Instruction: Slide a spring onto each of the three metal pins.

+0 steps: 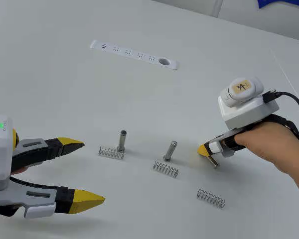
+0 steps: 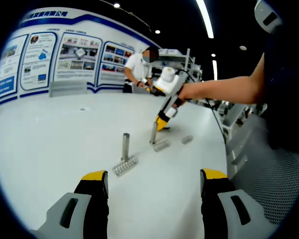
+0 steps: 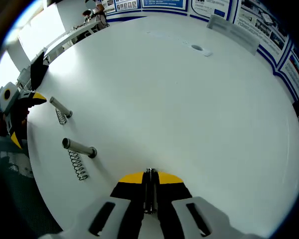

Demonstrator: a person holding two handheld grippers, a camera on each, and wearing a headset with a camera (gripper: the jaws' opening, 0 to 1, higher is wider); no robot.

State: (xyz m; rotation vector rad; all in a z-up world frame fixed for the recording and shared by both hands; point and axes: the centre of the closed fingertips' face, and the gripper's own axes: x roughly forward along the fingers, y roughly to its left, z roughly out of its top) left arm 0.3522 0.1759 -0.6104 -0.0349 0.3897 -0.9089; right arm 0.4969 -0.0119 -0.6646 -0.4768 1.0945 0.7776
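Two metal pins stand upright on the white table, one on the left [image 1: 122, 140] and one in the middle [image 1: 170, 150]. A spring [image 1: 111, 152] lies at the left pin's foot, a second spring [image 1: 166, 169] by the middle pin, and a third spring [image 1: 211, 198] further right. My right gripper [image 1: 209, 153] is shut on the third pin [image 3: 149, 191], tip near the table, right of the middle pin. My left gripper [image 1: 92, 172] hovers open at the lower left. It faces the left pin [image 2: 125, 146] and its spring [image 2: 125, 166].
A white power strip [image 1: 134, 54] lies at the far side of the table. A black cable [image 1: 295, 102] runs from the right gripper. A person [image 2: 138, 69] stands at a bench in the background. The bare tabletop [image 1: 50, 94] stretches around the parts.
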